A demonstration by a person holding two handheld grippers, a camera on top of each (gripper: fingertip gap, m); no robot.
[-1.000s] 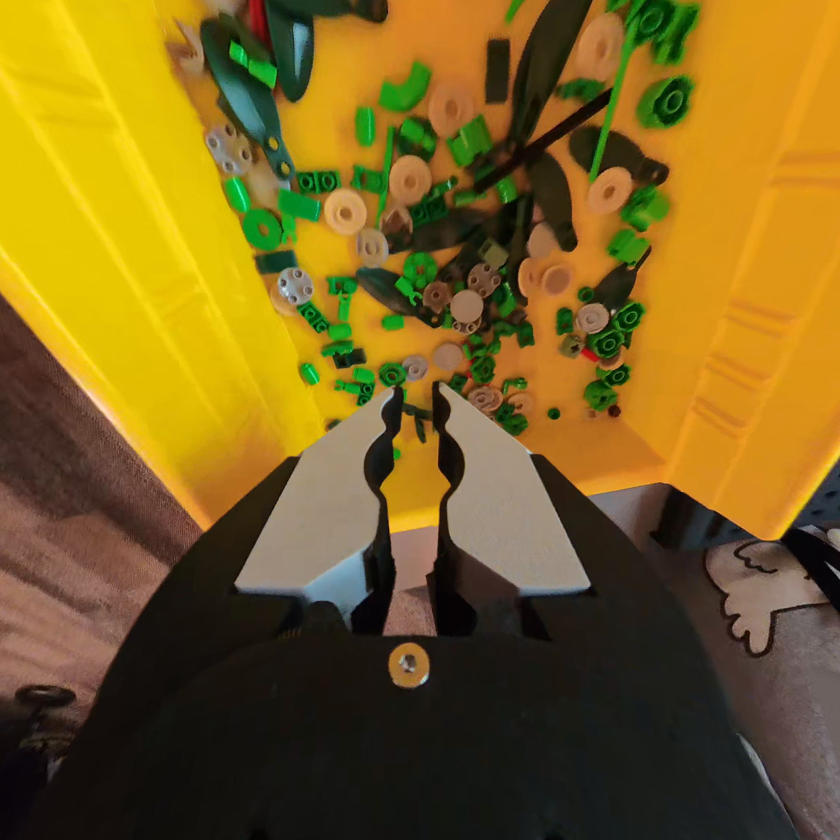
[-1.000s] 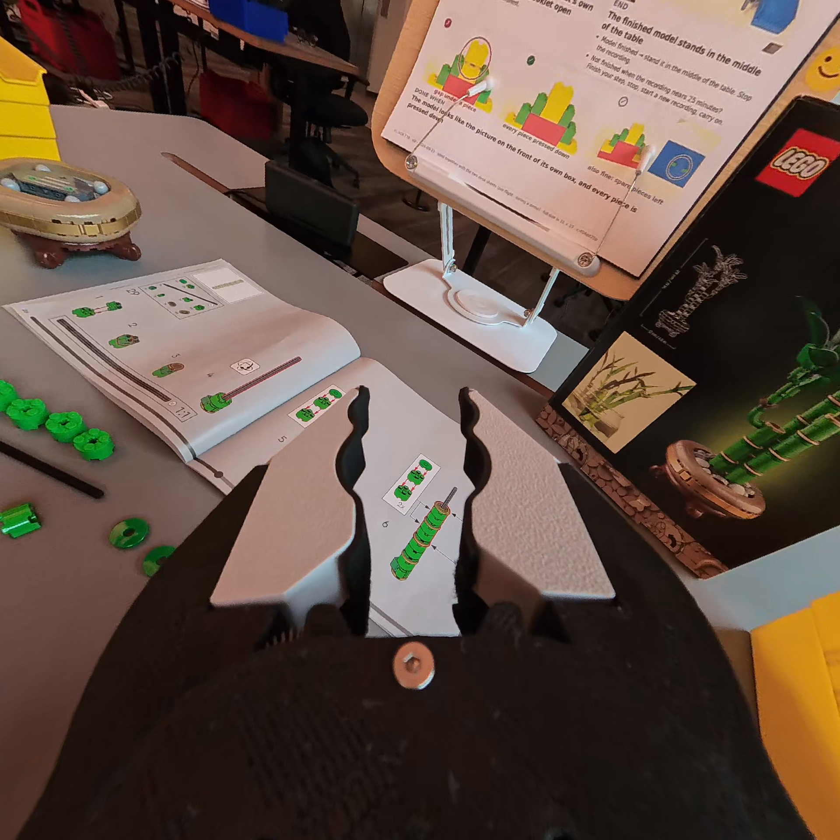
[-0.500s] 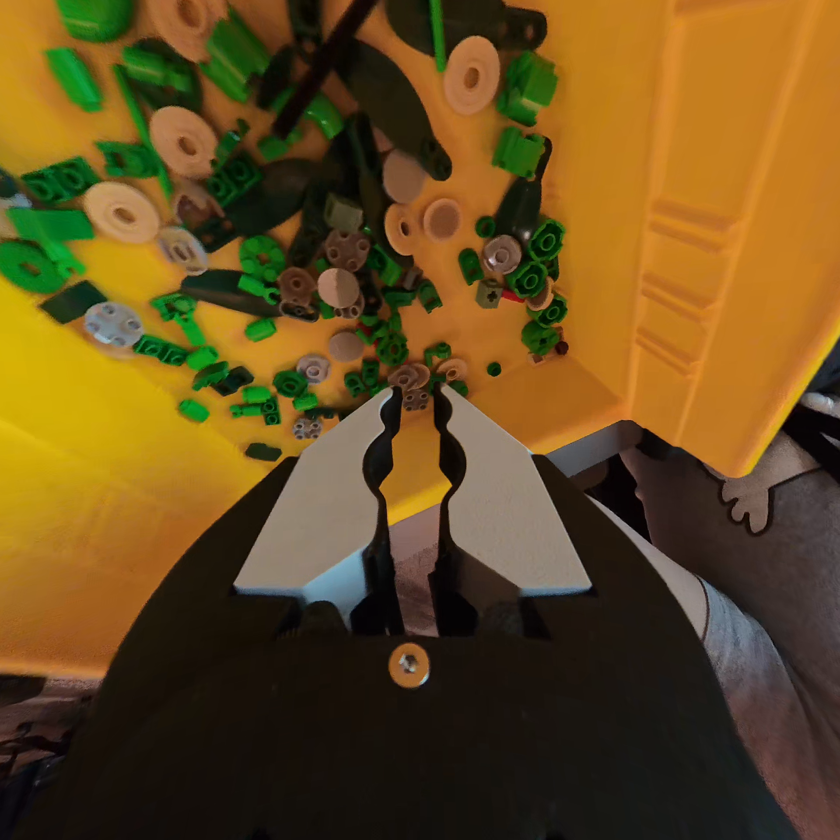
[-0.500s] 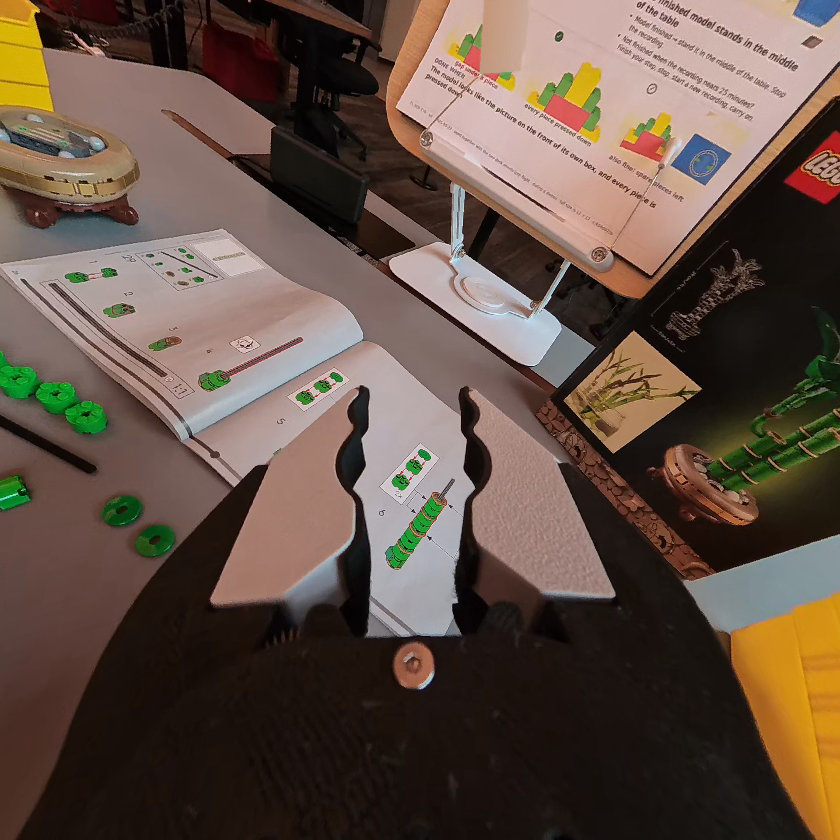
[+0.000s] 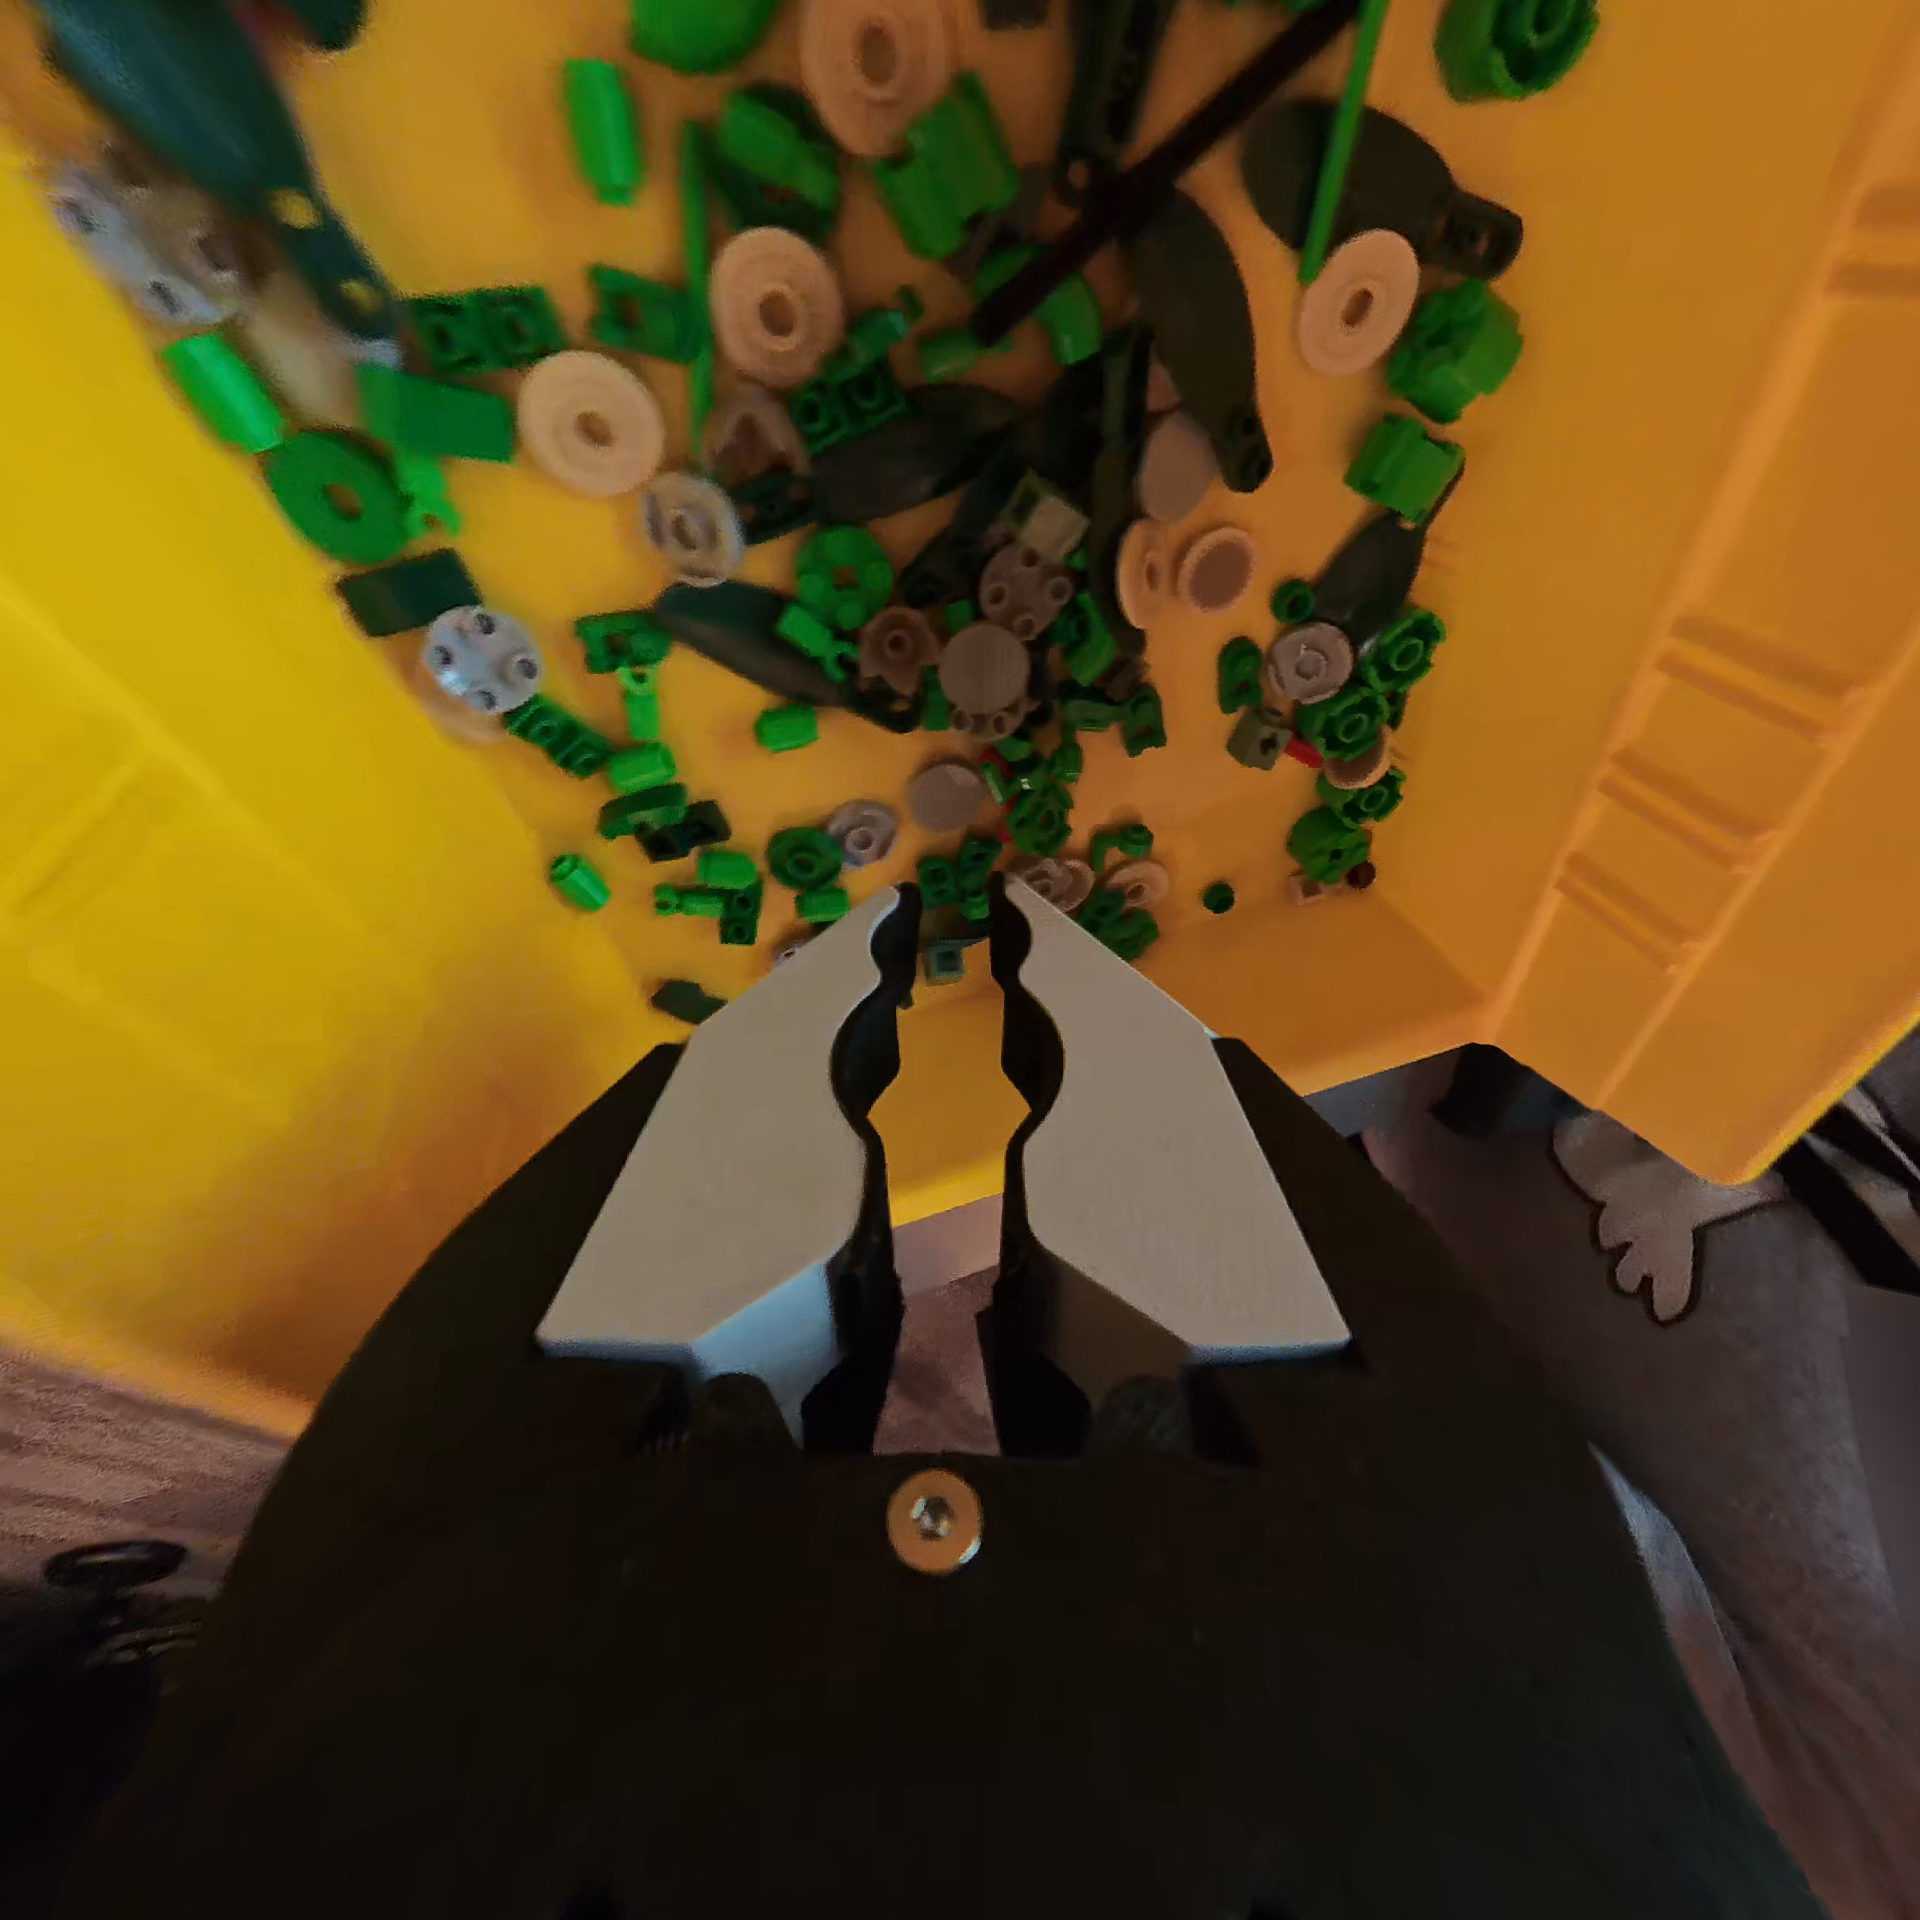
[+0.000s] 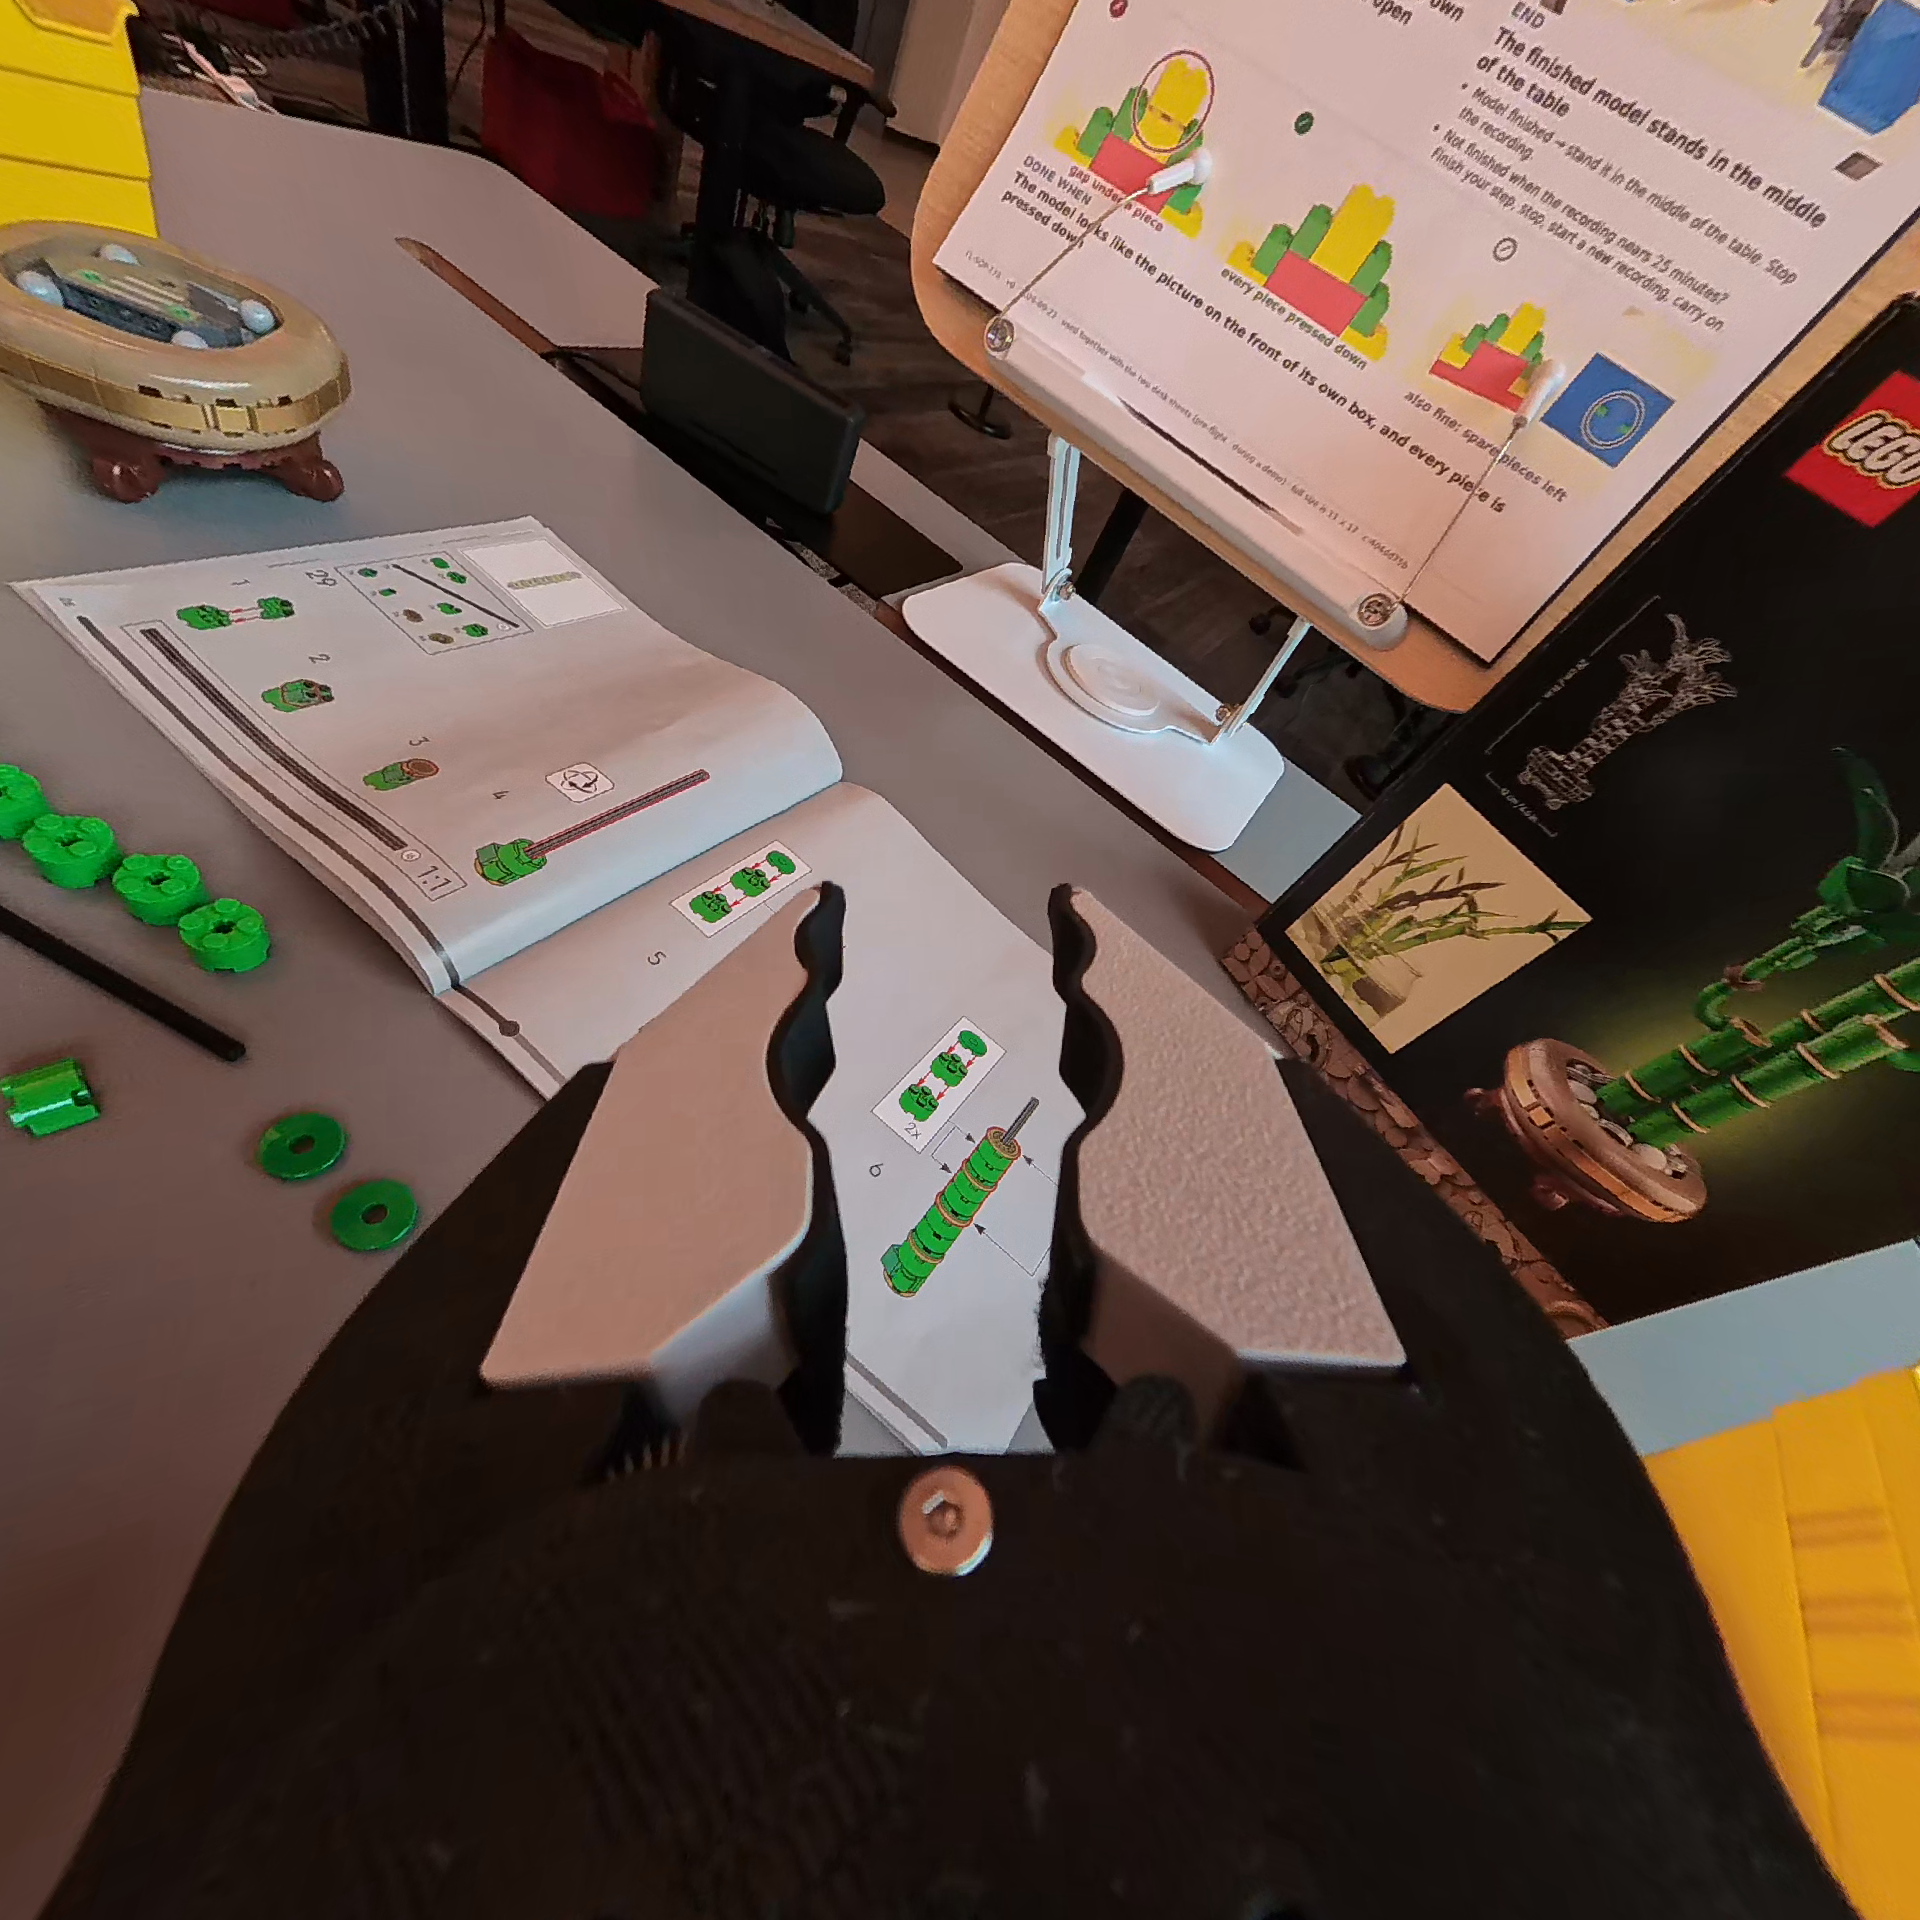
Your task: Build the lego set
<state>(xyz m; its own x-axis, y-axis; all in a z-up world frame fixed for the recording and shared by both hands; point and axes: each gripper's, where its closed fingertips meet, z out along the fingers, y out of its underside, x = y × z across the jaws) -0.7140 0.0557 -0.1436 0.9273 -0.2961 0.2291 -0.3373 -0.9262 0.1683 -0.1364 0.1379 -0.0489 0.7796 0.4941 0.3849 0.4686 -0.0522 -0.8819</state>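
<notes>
A yellow bin (image 5: 260,935) holds several loose Lego pieces: green bricks, tan discs (image 5: 774,307), grey round plates and dark green leaves. My left gripper (image 5: 951,906) hovers over the near end of the pile, jaws a narrow gap apart, with small green pieces (image 5: 961,883) just past the tips and nothing held. My right gripper (image 6: 945,904) is open and empty above the open instruction booklet (image 6: 520,727). On the grey table to its left lie a row of green round bricks (image 6: 156,888), a black axle (image 6: 114,987), two green discs (image 6: 301,1146) and a small green piece (image 6: 47,1096).
The Lego box (image 6: 1662,935) stands at the right, behind it a white stand with a printed sheet (image 6: 1351,260). A tan oval base on brown feet (image 6: 166,353) sits at the far left. A yellow bin corner (image 6: 1818,1558) is at the near right. Left tips to right tips: about 60 cm. The black axle (image 6: 114,987) lies some 20 cm from my right tips, 45 cm from my left tips.
My left gripper swung right toward the bin's corner, then back left over the pile; its jaw gap stays narrow. My right gripper has only drifted slightly over the booklet.
</notes>
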